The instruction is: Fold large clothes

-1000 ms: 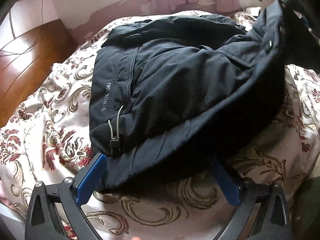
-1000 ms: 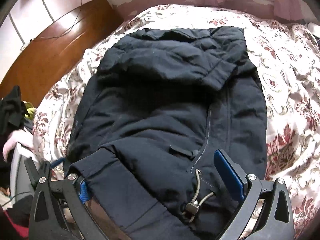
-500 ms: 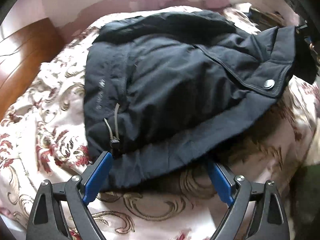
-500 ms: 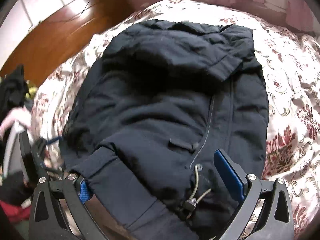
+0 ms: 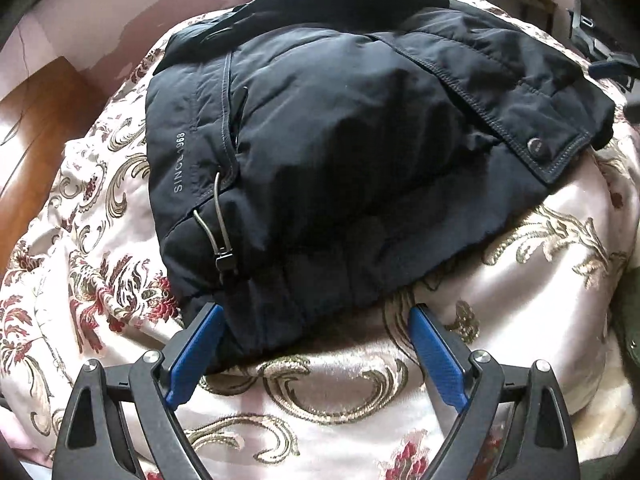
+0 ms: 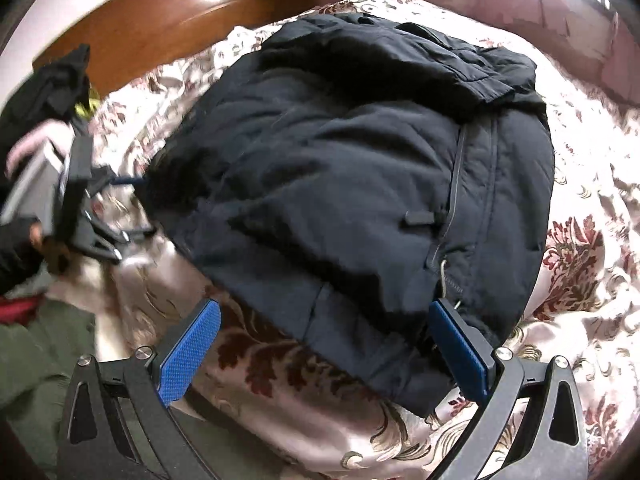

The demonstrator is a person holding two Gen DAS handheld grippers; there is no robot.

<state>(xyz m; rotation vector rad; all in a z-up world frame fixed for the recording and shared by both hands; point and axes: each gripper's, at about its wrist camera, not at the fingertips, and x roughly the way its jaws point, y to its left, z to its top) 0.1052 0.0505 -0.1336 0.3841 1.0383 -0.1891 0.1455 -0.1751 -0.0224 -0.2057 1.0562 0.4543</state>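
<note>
A dark navy padded jacket (image 5: 340, 152) lies folded on the floral bedspread (image 5: 340, 396). Its snap-button flap (image 5: 532, 148) rests flat on top at the right. My left gripper (image 5: 316, 320) stands open at the near hem. Its left pad (image 5: 196, 352) is against the jacket's corner, below the drawstring toggle (image 5: 225, 262). In the right wrist view the jacket (image 6: 340, 184) fills the middle. My right gripper (image 6: 324, 320) is open over the near hem, its right pad (image 6: 460, 348) beside the zipper end. The left gripper (image 6: 92, 216) shows blurred at the left.
A wooden headboard (image 6: 168, 20) stands behind the bed against a pink wall (image 5: 100, 20). Dark clothes (image 6: 52, 84) are heaped at the left, and a green garment (image 6: 36, 352) lies low at the left. Bare bedspread (image 6: 592, 208) stretches to the jacket's right.
The jacket's flap, held up at the right before, has come down flat onto the jacket. The right gripper's left pad is free of the fabric. Both views have rolled.
</note>
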